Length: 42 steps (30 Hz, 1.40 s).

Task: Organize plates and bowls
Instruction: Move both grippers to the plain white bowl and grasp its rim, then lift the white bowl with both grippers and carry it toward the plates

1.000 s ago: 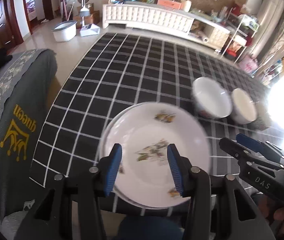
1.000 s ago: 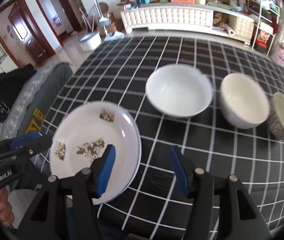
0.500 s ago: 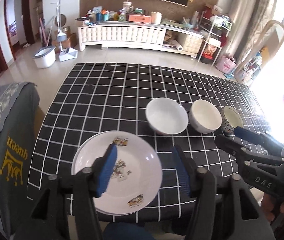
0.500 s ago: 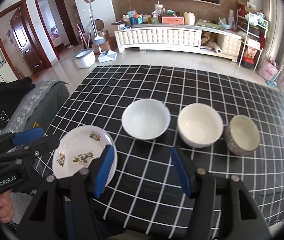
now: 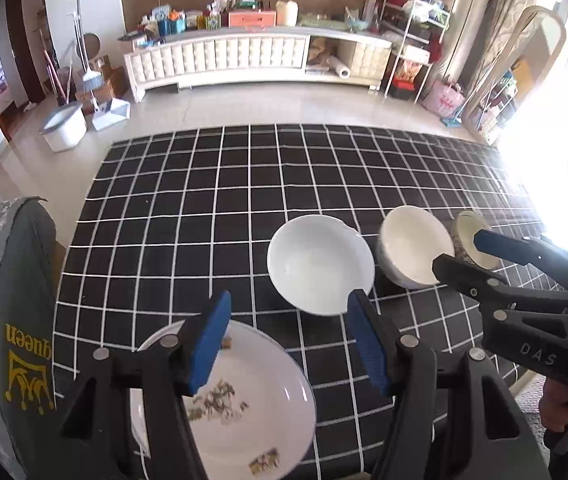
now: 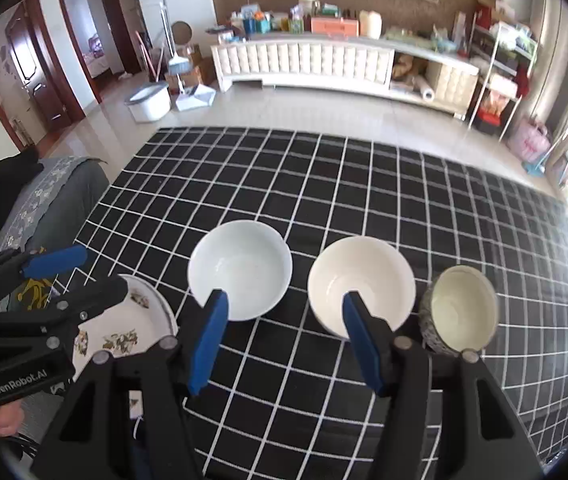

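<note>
Both claws hang apart and hold nothing: my left claw [image 5: 288, 344] hovers over the near edge of the table [image 5: 243, 184], its left finger above the plate [image 5: 255, 412], and my right claw [image 6: 284, 344] sits above the near edge too, its fingers framing the gap between two bowls. From the left view I see the right claw at the right, pointing toward the bowls. Black checked cloth covers the table; its far half lies bare, giving me room. A grey chair back [image 5: 7, 320] stands just beside the left edge. The plate, white with flower prints, lies at the near left corner. Right of it, in a row, sit a white bowl [image 6: 239, 268], a cream bowl [image 6: 360, 280] and a small patterned bowl [image 6: 460, 308], all upright and apart.
</note>
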Tool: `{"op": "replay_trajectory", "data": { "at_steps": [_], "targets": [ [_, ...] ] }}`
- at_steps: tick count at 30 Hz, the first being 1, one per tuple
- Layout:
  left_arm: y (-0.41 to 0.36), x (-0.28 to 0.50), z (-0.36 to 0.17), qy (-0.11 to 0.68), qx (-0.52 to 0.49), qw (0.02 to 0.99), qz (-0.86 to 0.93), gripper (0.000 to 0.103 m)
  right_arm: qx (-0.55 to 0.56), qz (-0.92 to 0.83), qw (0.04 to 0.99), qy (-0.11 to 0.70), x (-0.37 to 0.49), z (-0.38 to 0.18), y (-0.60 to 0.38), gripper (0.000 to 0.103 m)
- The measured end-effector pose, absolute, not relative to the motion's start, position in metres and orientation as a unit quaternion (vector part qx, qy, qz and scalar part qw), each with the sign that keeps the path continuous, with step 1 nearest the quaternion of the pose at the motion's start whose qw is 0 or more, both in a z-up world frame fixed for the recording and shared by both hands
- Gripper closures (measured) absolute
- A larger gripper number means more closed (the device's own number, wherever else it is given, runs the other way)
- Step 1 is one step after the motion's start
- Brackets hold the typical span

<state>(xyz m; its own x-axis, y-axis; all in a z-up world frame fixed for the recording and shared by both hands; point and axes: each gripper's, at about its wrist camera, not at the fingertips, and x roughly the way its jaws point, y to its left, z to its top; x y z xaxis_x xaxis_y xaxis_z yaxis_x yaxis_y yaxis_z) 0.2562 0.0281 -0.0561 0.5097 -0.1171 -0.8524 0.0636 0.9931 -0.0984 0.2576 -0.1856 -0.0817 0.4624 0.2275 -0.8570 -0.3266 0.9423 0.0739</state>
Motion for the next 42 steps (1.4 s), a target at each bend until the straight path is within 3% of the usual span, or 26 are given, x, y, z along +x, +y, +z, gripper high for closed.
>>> {"op": "replay_trajectory", "data": {
  "at_steps": [10,12,19,28,32,34,42],
  "targets": [
    [0.044,0.318,-0.099,0.565,-0.078,0.818,-0.082,0.046,-0.019,0.178,0.789,0.588,0.326,-0.126,-0.171,0.040],
    [0.047,0.327,-0.109,0.578,-0.082,0.808,-0.079,0.049,-0.019,0.181,0.779,0.600,0.334,-0.132,-0.168,0.043],
    [0.046,0.342,-0.132,0.600,-0.074,0.792,-0.084,0.067,-0.033,0.185,0.754,0.629,0.347,-0.156,-0.155,0.068],
    [0.047,0.347,-0.152,0.611,-0.080,0.783,-0.088,0.082,-0.035,0.170,0.746,0.643,0.351,-0.175,-0.153,0.075],
    [0.047,0.350,-0.159,0.616,-0.076,0.779,-0.090,0.090,-0.036,0.163,0.744,0.647,0.352,-0.182,-0.154,0.089],
    [0.046,0.350,-0.162,0.616,-0.074,0.779,-0.090,0.094,-0.031,0.160,0.747,0.644,0.352,-0.183,-0.156,0.091],
    [0.036,0.347,-0.160,0.613,-0.054,0.784,-0.080,0.096,-0.022,0.147,0.755,0.639,0.348,-0.183,-0.158,0.095]
  ]
}}
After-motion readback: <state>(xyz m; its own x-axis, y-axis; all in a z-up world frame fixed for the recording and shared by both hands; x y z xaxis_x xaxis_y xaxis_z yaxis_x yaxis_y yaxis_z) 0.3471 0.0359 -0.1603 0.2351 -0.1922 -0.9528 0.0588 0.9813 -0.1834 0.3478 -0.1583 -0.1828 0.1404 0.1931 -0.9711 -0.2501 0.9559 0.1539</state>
